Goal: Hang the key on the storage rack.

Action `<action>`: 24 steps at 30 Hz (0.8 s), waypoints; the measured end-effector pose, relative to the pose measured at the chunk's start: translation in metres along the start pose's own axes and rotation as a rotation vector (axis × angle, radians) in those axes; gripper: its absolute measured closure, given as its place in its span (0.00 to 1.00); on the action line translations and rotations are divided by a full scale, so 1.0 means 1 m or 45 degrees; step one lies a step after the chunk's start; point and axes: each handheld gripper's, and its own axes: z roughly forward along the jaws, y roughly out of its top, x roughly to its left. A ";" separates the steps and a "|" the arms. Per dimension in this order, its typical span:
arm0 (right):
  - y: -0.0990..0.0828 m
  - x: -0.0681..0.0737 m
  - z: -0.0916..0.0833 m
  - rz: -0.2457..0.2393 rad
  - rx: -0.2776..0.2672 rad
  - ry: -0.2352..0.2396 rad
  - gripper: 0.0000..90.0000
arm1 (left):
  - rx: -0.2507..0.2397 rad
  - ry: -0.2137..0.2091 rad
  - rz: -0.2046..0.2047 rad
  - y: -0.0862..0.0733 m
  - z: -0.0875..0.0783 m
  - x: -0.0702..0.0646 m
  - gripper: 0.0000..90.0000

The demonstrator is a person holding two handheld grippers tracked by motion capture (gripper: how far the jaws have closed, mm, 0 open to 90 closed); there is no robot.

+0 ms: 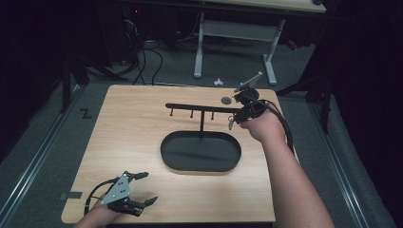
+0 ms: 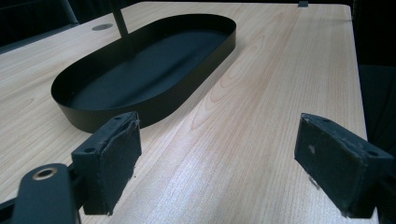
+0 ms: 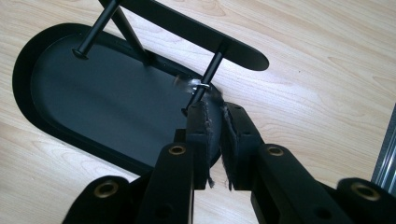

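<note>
One oval tray [image 1: 200,152], one rack [image 1: 202,108], four pegs. Your left gripper [image 1: 142,189] gaping wide, empty; right gripper [image 3: 215,116] pinched near peg, contents unclear.

Dim lab, floor cables [image 1: 142,59], wooden table [image 1: 128,137], adjustable desk [image 1: 237,28]

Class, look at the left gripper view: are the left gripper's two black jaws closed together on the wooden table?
No, the left gripper has its padded jaws standing wide apart, with bare light wooden table showing between them.
</note>
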 end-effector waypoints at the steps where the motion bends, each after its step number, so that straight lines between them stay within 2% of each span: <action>1: 0.000 0.000 0.000 -0.002 0.001 -0.004 0.90 | 0.000 0.000 -0.001 0.000 0.000 0.000 0.17; 24: -0.018 -0.004 -0.002 0.019 0.000 0.007 0.86 | 0.004 0.001 0.006 0.000 0.000 -0.001 0.17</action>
